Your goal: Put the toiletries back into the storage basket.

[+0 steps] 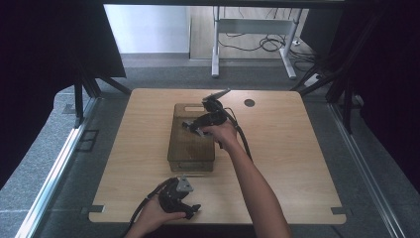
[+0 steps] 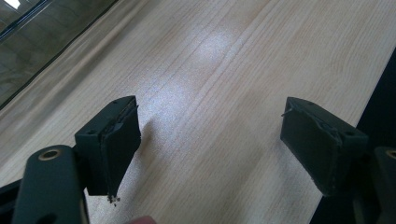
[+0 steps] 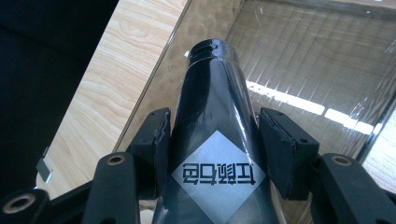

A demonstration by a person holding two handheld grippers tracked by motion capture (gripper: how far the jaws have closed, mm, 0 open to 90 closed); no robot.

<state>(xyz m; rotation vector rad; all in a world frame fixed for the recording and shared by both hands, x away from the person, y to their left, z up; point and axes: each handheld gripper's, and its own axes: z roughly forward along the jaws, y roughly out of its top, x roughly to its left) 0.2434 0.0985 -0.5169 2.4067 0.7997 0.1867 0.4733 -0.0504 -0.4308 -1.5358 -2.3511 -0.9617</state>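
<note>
Wooden table: carries one clear brown plastic bin near its middle. Right gripper is over the bin, jaws pressed against both sides of a black tube with a grey diamond label, cap end pointing into the bin. Left gripper sits at the table's near edge, jaws wide apart with nothing between them.

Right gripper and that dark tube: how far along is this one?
In hand: the right gripper is shut on the dark tube, held over the clear bin. Left to do, likely: setting it down. The left gripper sits open over the table.
</note>
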